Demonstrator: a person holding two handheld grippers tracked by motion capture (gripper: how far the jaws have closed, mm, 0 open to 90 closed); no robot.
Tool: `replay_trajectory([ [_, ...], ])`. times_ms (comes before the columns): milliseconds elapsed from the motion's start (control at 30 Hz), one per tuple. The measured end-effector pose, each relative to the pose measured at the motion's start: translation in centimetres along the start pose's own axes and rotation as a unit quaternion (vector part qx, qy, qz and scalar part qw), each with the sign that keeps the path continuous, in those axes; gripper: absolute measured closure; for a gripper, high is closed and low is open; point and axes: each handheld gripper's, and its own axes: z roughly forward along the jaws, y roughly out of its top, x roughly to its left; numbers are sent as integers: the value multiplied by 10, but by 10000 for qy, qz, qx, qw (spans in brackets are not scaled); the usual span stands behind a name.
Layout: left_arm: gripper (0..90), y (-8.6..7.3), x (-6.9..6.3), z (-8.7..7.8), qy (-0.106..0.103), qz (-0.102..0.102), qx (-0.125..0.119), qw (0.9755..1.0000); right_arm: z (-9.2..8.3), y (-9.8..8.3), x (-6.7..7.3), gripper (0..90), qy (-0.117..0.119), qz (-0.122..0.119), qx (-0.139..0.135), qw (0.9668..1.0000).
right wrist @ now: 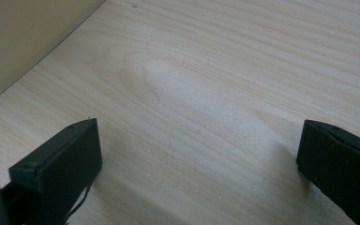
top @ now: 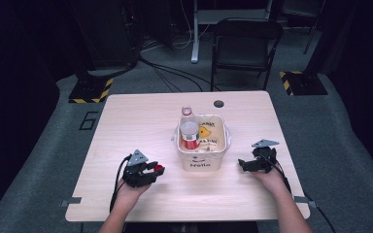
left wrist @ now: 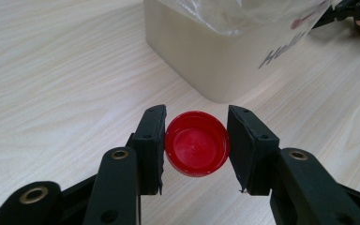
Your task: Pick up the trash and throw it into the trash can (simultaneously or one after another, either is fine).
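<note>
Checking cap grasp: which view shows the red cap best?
Left gripper view: the red cap sits large between the left gripper pads, inside facing the camera. High view shows a small red spot. Right gripper view adds nothing on it.

Light wooden bench [top: 126,121] with a round grommet hole [top: 218,103] near its far edge. Beyond it, a black folding chair [top: 243,43], floor cables [top: 175,73], and two yellow-black striped base plates [top: 91,91] on grey carpet.

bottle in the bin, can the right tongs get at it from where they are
Probably yes. The right tongs are open and empty beside the bin, and the bottle stands upright above the rim. They would have to lift over the bin wall.
</note>
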Motion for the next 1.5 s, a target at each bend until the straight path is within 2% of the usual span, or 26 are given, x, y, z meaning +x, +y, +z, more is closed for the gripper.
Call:
replay_trajectory([
  [500, 580, 34, -1, -23, -116, 27, -229, 9997, 0, 0, 0, 0, 2, -18, 0, 10000],
  [733, 580, 46, -2, -30, -105, 129, -183, 9997, 0, 0, 0, 0, -1, 6, -1, 10000],
  [1133, 581, 76, -7, -43, -153, 260, -267, 9992, 0, 0, 0, 0, -1, 38, -6, 10000],
  [1500, 581, 96, -10, -48, -136, 389, -263, 9988, 0, 1, 0, 0, 2, 29, -6, 10000],
])
